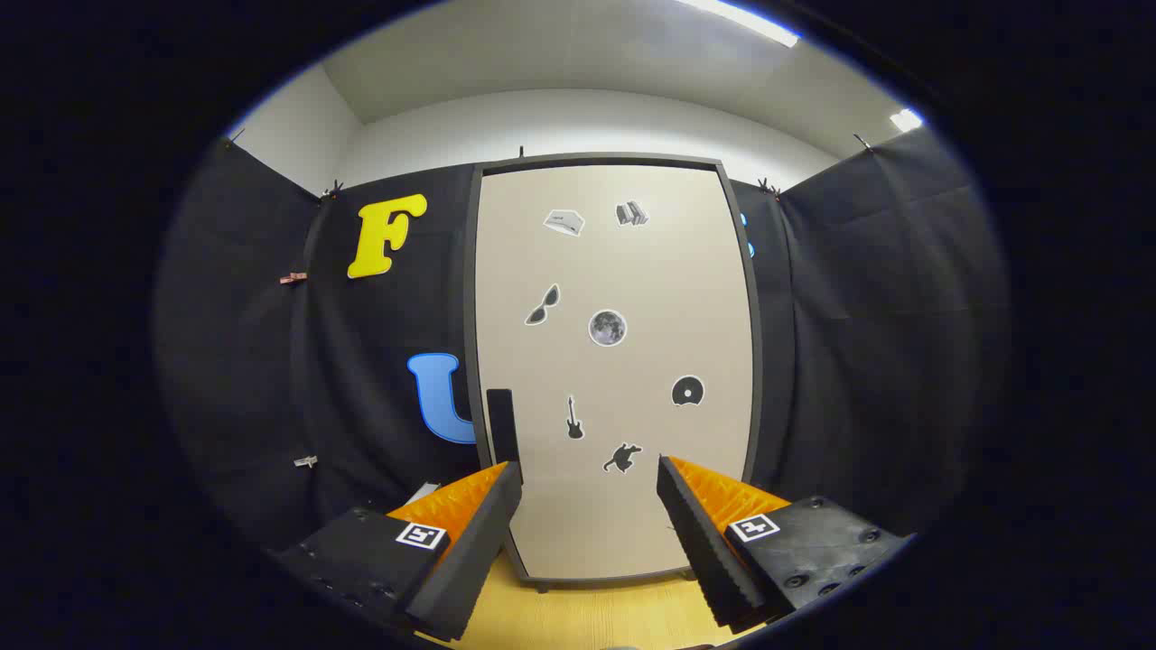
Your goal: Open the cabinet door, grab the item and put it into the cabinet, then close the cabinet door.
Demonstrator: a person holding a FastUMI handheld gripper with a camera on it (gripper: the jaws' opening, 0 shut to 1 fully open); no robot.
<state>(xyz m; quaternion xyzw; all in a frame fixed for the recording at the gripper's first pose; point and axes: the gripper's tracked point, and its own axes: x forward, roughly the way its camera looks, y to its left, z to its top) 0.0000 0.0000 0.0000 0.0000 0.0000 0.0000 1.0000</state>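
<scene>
**Cabinet door shut, fingers spread and empty**

The gripper [589, 474] faces the cabinet [614, 361] with its fingers wide apart, holding nothing. The pale cabinet door [632, 271] is closed, dotted with small stickers [608, 327]. A dark handle [502, 422] sits at the door's left edge, just beyond the left finger. The cabinet stands on a wooden counter [587, 618], with black cloth walls [858, 343] on both sides.
</scene>
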